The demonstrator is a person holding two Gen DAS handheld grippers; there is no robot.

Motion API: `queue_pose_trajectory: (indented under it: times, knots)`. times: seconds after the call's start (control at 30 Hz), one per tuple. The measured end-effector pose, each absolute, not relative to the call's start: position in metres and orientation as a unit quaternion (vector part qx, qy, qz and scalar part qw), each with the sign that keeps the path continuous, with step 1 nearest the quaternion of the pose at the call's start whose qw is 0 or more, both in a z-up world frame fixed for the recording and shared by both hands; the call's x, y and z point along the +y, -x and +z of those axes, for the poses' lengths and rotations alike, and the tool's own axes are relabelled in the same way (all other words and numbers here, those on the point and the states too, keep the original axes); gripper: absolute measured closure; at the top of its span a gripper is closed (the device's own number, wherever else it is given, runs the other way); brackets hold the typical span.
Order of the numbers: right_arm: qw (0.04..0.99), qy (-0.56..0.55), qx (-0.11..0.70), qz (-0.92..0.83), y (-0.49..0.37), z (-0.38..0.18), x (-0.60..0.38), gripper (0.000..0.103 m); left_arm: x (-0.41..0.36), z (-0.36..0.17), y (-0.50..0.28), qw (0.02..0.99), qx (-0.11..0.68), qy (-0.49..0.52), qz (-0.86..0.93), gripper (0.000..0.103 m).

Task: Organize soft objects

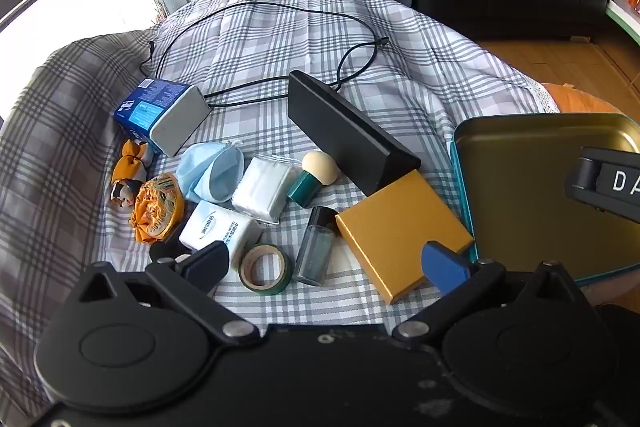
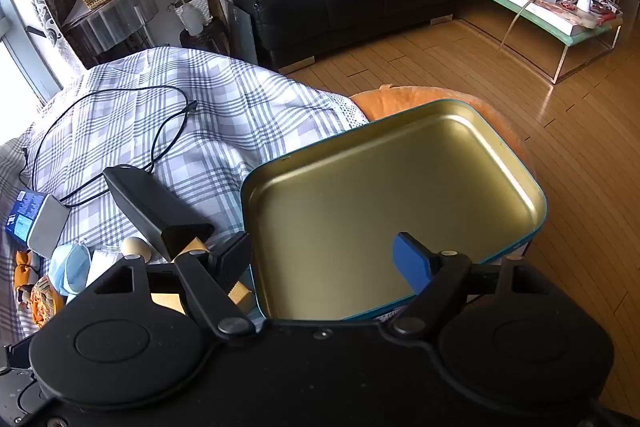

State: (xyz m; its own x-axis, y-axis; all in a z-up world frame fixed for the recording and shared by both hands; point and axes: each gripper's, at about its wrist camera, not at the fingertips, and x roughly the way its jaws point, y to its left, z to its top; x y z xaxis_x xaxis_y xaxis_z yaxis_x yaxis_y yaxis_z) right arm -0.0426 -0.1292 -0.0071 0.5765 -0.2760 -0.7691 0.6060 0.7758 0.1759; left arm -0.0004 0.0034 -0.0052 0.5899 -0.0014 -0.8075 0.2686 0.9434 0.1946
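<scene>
Hovering my left claw wide over the tape roll, I am holding my right claw wide above the tin.

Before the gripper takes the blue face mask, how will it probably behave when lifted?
The blue face mask lies crumpled and folded, so it is probably floppy and will sag. It looks thin, likely very light. Its ear loop may drag against the white packet that it touches.

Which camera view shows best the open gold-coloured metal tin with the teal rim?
The right wrist view: the gold-coloured metal tin lies almost whole and empty there, under the open right gripper. The left wrist view shows only its left part, cut by the picture's edge and partly hidden.
</scene>
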Motion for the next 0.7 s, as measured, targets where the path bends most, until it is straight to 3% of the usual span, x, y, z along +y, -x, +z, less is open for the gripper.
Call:
queue_pose_trajectory:
  times: [0.7]
  knots:
    - [0.860, -0.217, 0.384, -0.255, 0.0417, -0.0079, -0.1287, 0.028, 0.0072, -0.0064, 0.0006, 0.878, 0.449, -0.148, -0.076, 0.000]
